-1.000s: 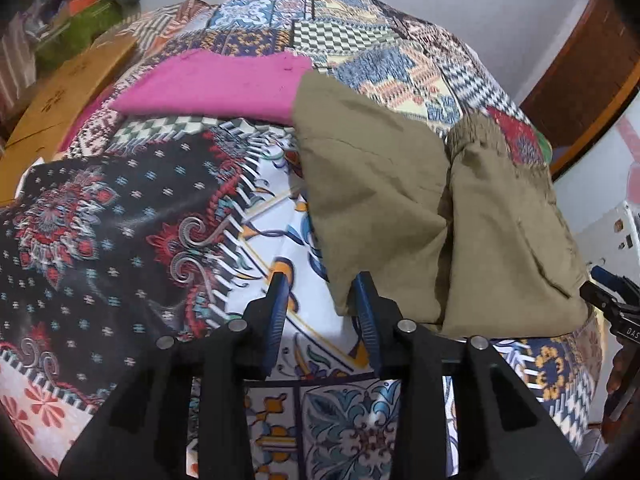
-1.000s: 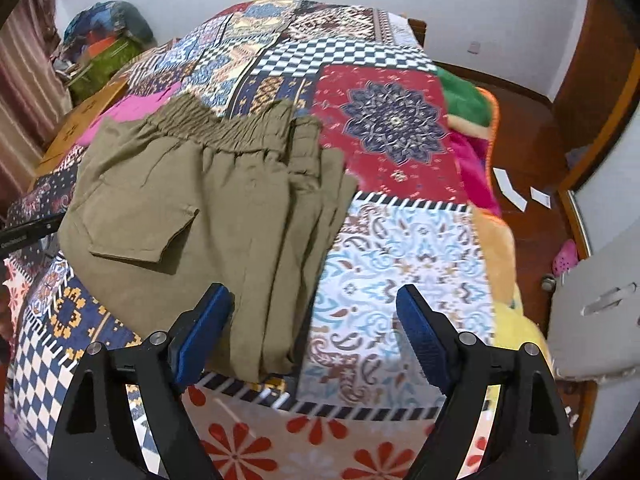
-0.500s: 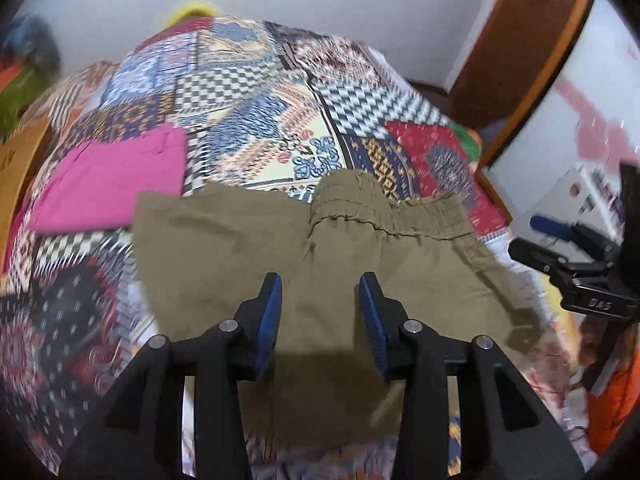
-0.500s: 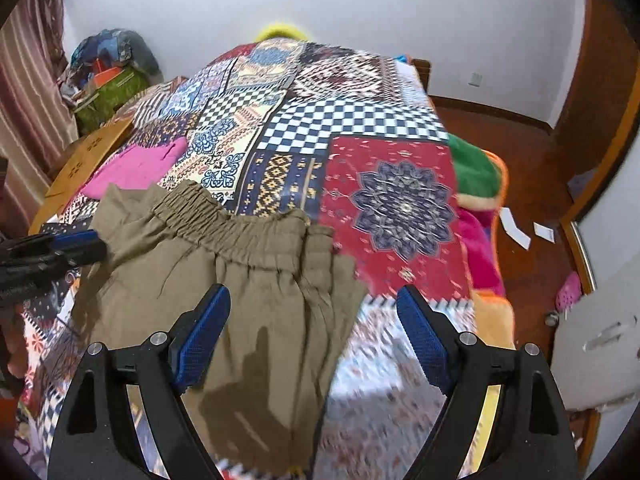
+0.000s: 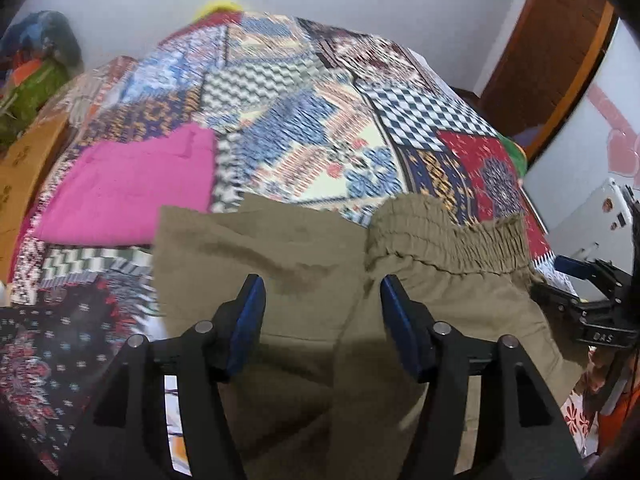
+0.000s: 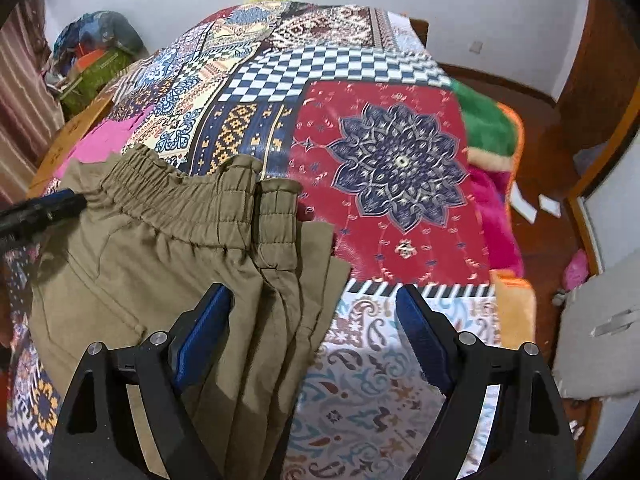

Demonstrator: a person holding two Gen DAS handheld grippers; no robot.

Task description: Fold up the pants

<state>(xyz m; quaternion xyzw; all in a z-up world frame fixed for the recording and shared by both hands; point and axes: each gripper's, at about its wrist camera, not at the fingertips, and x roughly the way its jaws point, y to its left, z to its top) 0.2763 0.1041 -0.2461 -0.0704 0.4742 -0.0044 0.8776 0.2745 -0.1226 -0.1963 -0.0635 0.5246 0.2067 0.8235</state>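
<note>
Olive pants [image 5: 304, 256] lie folded on the patchwork bedspread [image 5: 312, 128], their elastic waistband [image 5: 444, 232] on the far side. My left gripper [image 5: 320, 296] hovers over the pants' middle, jaws opening, nothing pinched between the blue pads. In the right wrist view the same pants [image 6: 160, 272] fill the lower left, with the stacked folded edges [image 6: 296, 280] running toward me. My right gripper [image 6: 314, 308] stands wide open above that right edge, touching no cloth. Each gripper shows in the other's view: the right gripper [image 5: 592, 280] at the far right, the left gripper [image 6: 40, 208] at the left edge.
A folded pink garment [image 5: 128, 188] lies left of the pants. A wooden board [image 5: 24, 160] and a pile of bags [image 5: 36, 64] sit beyond the bed's left side. On the right are a green and orange blanket [image 6: 488, 124], the wooden floor [image 6: 540, 160] and a door frame [image 5: 552, 40].
The left gripper swung right, from over the bare bedspread to above the pants, and its jaws widened. The right gripper stayed wide open and shifted a little over the pants' right edge.
</note>
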